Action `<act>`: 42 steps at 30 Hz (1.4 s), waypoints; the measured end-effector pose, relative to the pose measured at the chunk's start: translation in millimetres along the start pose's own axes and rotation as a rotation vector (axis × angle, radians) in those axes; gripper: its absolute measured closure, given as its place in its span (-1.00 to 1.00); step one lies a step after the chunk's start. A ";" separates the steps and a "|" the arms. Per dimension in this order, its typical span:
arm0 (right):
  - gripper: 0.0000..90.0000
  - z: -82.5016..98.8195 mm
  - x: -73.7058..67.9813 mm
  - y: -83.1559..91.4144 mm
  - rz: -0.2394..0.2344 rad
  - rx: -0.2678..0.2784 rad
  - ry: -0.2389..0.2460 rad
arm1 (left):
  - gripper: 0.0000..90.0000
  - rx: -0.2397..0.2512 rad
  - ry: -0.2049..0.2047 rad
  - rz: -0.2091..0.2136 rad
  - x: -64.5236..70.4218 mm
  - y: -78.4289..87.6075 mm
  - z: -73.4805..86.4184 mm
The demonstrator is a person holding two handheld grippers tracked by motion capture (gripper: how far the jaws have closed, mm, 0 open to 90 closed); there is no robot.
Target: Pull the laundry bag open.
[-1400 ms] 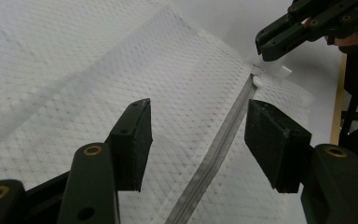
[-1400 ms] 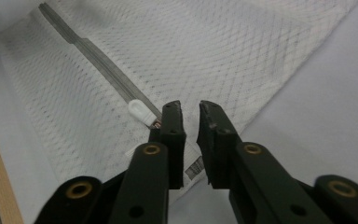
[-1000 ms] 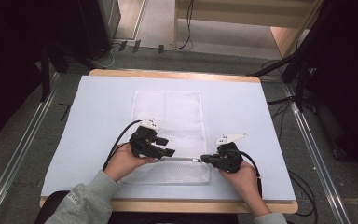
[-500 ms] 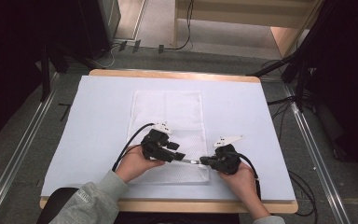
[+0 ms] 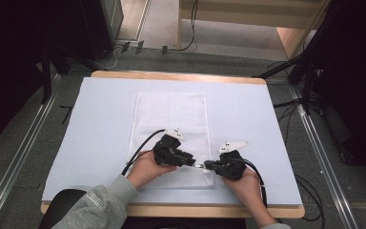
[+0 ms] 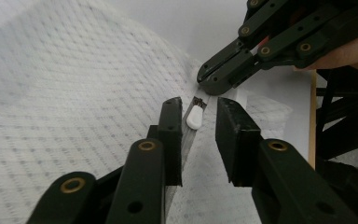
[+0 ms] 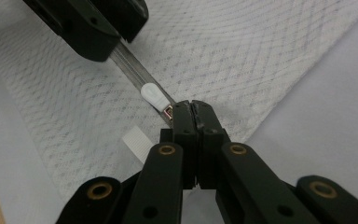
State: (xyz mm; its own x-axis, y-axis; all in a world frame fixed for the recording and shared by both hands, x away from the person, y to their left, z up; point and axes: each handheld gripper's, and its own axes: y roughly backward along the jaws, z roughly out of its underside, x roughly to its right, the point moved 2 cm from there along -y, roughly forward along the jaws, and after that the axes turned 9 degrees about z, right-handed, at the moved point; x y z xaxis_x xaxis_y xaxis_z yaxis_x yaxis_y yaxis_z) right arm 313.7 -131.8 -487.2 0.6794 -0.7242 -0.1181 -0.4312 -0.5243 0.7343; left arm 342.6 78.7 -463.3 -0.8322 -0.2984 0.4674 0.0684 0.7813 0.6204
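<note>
White mesh bag (image 5: 171,117) lies mid-tabletop (image 5: 100,124); at its 6 o'clock edge the right hand-held gripper (image 7: 190,106) clamps the zipper end, left hand-held gripper (image 6: 196,112) parted around the white pull (image 6: 194,116) — zipping apparently not yet begun

Bare table (image 5: 100,124) around mesh bag (image 5: 170,114)

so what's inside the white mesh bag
Through the white mesh bag nothing bulky shows; it lies flat on the table. Its weave is too fine to be sure. The right gripper pinches the zipper end beside the white pull, between the left gripper jaws.
</note>
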 end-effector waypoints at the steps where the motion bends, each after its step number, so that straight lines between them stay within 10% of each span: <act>1: 1.00 0.0 -0.4 0.0 0.003 0.001 0.001 | 0.68 -0.007 0.002 0.003 -0.3 -1.8 0.2; 16: 0.99 0.7 -0.8 0.5 0.001 0.002 0.002 | 0.78 -0.020 0.078 0.031 -11.0 -21.1 5.7; 42: 1.00 1.4 -1.0 -0.2 -0.008 -0.002 0.004 | 0.92 -0.009 0.047 0.049 -3.1 -36.0 4.0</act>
State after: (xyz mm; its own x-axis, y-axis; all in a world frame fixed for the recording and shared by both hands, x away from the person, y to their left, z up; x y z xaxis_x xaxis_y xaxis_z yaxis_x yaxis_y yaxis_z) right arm 312.2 -131.6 -488.2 0.6851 -0.7183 -0.1209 -0.4251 -0.5290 0.7344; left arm 340.6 53.7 -489.6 -0.8008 -0.2853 0.5265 0.1138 0.7907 0.6015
